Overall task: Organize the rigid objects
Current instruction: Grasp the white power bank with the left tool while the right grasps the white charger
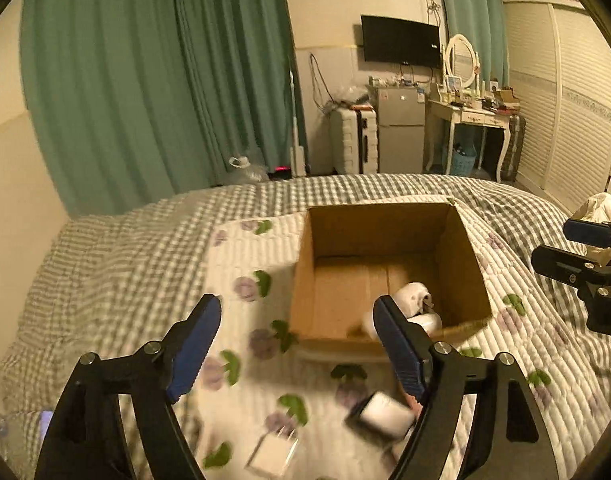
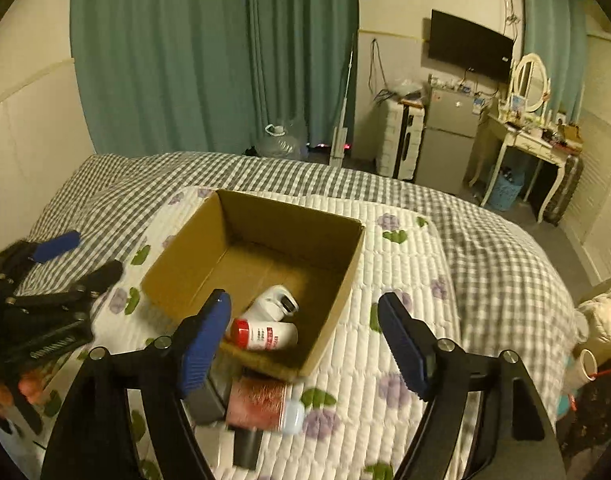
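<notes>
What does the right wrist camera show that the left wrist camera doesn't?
Only the right wrist view shows the bottle's red cap inside the box, and a reddish-brown bottle lying on the quilt in front of the box. Only the left wrist view shows a white charger and a small black-and-white case on the quilt. Both show the cardboard box, the white items in it, and both grippers open: left, right.
</notes>
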